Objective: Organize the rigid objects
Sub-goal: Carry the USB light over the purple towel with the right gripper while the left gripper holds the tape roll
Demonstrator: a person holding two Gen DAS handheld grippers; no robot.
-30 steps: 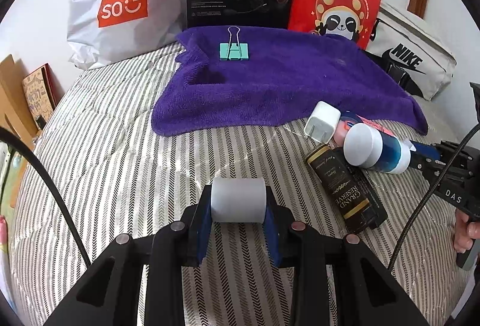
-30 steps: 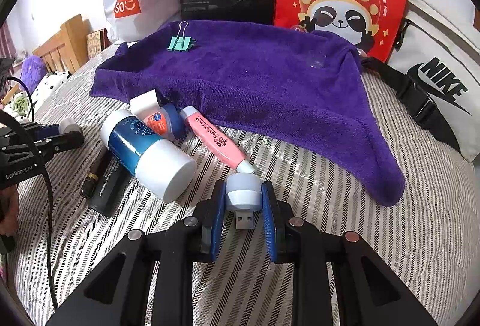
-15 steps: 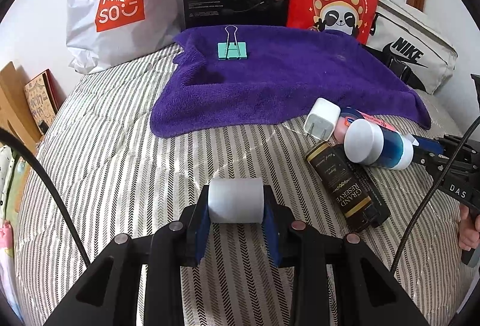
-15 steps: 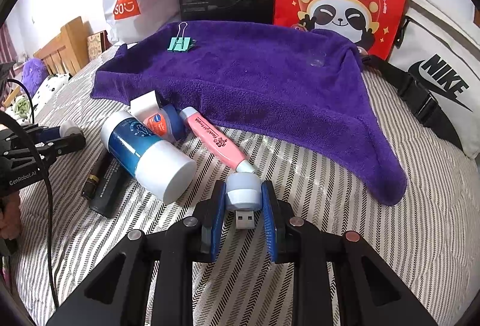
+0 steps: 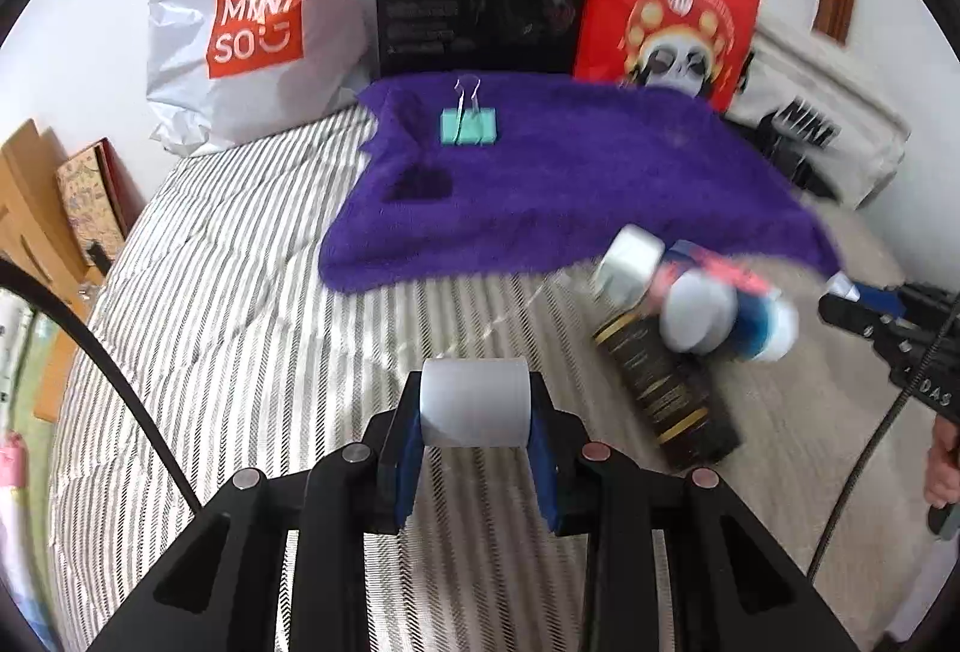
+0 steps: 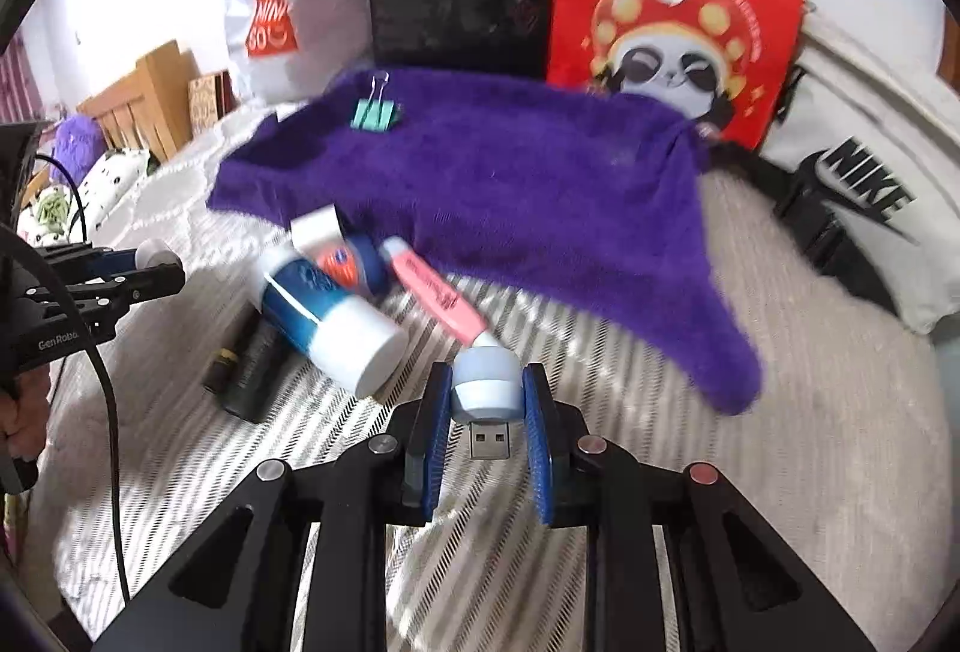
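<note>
My left claw (image 5: 474, 412) pinches a white cylinder (image 5: 474, 403) above the striped bed (image 5: 228, 328). My right claw (image 6: 487, 400) pinches a pale blue USB stick (image 6: 485, 382), plug toward the camera. Left of it lie a blue-and-white bottle (image 6: 327, 313), a pink tube (image 6: 435, 292) and a black box (image 6: 252, 370). A green binder clip (image 6: 375, 114) sits on the far left of the purple towel (image 6: 510, 196).
</note>
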